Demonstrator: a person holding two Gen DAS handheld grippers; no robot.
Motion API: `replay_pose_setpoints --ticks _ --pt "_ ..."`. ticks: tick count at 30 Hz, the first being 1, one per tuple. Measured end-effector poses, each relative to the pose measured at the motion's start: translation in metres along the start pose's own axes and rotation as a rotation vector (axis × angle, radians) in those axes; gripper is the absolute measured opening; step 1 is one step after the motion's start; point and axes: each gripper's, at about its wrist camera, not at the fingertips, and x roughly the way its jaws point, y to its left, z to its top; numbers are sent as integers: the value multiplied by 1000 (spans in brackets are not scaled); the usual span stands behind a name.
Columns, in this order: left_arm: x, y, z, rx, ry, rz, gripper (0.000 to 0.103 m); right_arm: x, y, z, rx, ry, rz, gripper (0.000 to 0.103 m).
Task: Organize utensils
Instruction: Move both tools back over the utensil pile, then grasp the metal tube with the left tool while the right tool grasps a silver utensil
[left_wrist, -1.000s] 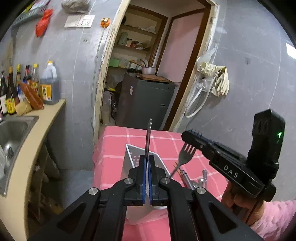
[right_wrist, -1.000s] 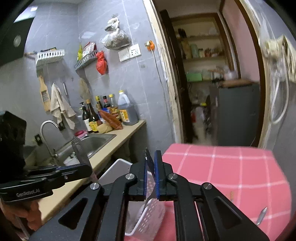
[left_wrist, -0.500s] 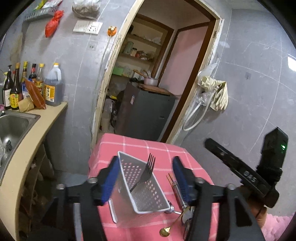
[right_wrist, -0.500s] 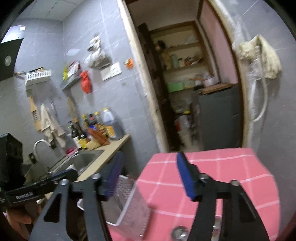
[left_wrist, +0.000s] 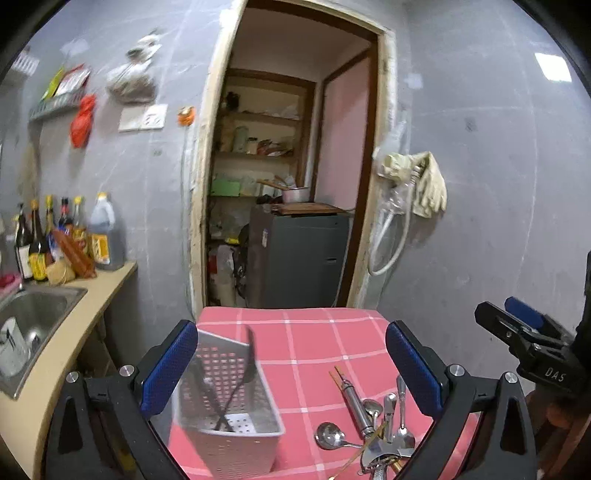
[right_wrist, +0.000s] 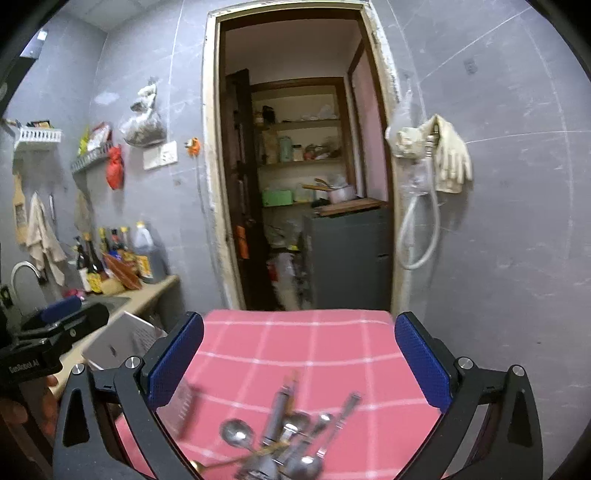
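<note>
The left gripper (left_wrist: 291, 363) is spread wide and holds nothing; it hangs above the table (left_wrist: 314, 332), with the basket (left_wrist: 229, 417) just under its left finger (left_wrist: 168, 363). The right gripper (right_wrist: 299, 360) is likewise spread and empty, and sits over the pile (right_wrist: 284, 439) of loose spoons and other cutlery at the near edge of the table. The basket stands upright near the table's left edge and contains two dark utensils (left_wrist: 236, 387) leaning crossed against each other (motion blur prevents identifying them). The pile lies to the right of the basket, apart from it, and in the left wrist view shows a spoon (left_wrist: 330, 435), a round-handled tool (left_wrist: 354, 402) and chopsticks (left_wrist: 340, 374), overlapping. The step in hand appears to be the next pick from the pile. Select a piece that lies on top or at the fringe, such as the spoon, so that lifting it does not drag its neighbours. Align the fingers across the handle, descend until the pads straddle it, then close. Grip near mid-handle to limit swing. Carry it over the basket and tip the handle upright before release, avoiding the two pieces already inside.
</note>
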Motion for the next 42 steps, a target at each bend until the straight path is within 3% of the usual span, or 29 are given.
replay_pose_setpoints --ticks 7,16,23,31,38,42 --pt "9 -34 -11 54 22 -35 102 -10 -36 -13 7 38 -55 102" --pt "32 -65 -30 88 58 -39 102 7 -72 -33 29 105 -81 102" --pt "62 -85 -48 109 139 -69 102 38 -100 -56 70 190 -34 102" --pt "108 -88 -70 40 265 -103 102 88 -119 -85 132 303 52 101" --pt "144 -80 -88 -19 342 -86 102 133 -114 -114 165 371 130 85" --pt "164 -74 -99 -49 391 -83 98 153 -108 -127 175 413 179 70"
